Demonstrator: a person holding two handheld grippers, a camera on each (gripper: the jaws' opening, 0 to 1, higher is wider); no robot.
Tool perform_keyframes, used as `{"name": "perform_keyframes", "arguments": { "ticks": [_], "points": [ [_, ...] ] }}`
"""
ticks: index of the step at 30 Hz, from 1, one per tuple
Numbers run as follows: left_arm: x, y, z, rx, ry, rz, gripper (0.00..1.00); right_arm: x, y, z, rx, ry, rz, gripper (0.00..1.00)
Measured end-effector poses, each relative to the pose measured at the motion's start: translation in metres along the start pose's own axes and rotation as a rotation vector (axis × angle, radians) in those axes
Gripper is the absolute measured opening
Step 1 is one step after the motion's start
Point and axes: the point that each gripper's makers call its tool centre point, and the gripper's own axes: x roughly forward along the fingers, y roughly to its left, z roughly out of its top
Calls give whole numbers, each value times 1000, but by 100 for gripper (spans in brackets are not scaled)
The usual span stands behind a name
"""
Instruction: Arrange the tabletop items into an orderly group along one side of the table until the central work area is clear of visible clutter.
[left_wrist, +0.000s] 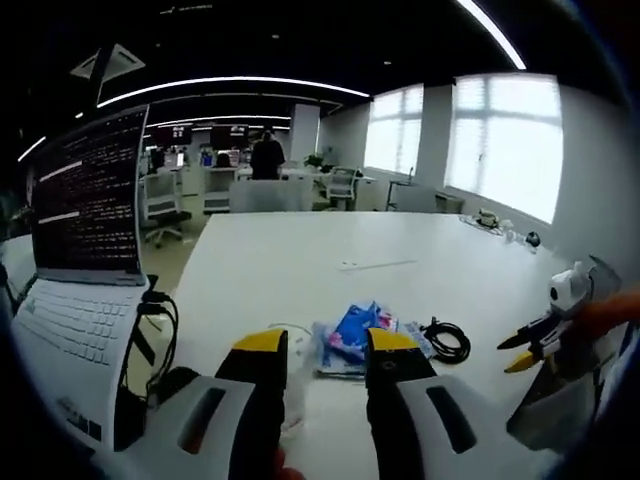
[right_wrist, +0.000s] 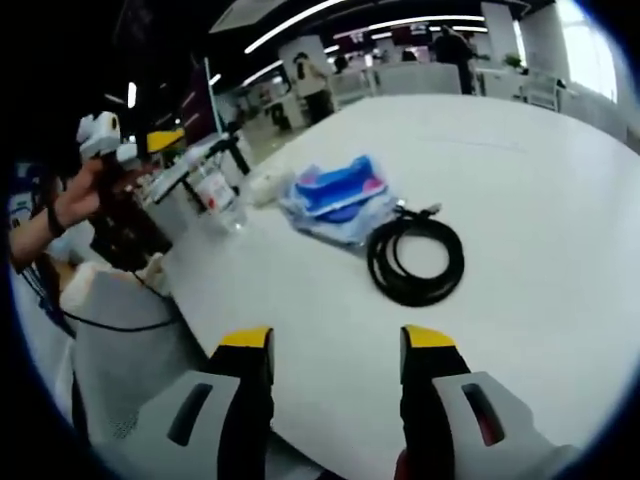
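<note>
Where the white table (left_wrist: 330, 245) met its left edge stood an open laptop (left_wrist: 85, 215) with trailing cords; just ahead of the left gripper (left_wrist: 326, 345), whose jaws stood parted and held nothing, lay a blue plastic packet (left_wrist: 352, 335), and right of it a coiled black cable (left_wrist: 447, 340); in the right gripper view the packet (right_wrist: 338, 195) and cable (right_wrist: 415, 258) were touching, near the table's edge, a small clear cup (right_wrist: 215, 195) to their left; the right gripper (right_wrist: 336, 345) was likewise released and empty; judged light, the packet was soft and crinkly, best pinched at an edge; the cable was floppy, best taken across its bunched loops.
</note>
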Motion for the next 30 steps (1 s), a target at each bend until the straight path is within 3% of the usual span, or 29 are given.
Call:
{"name": "perform_keyframes", "arguments": {
  "ticks": [13,18,30],
  "points": [
    [-7,-39,-52,-19,85,0,31,20,-19,3,52,-7,-37,47],
    [-9,-50,-61,-34,106,1,34,29,-28,7,68,-12,-58,43],
    [-10,-63,-61,-36,120,-9,35,53,-33,21,80,-15,-64,42]
  ]
}}
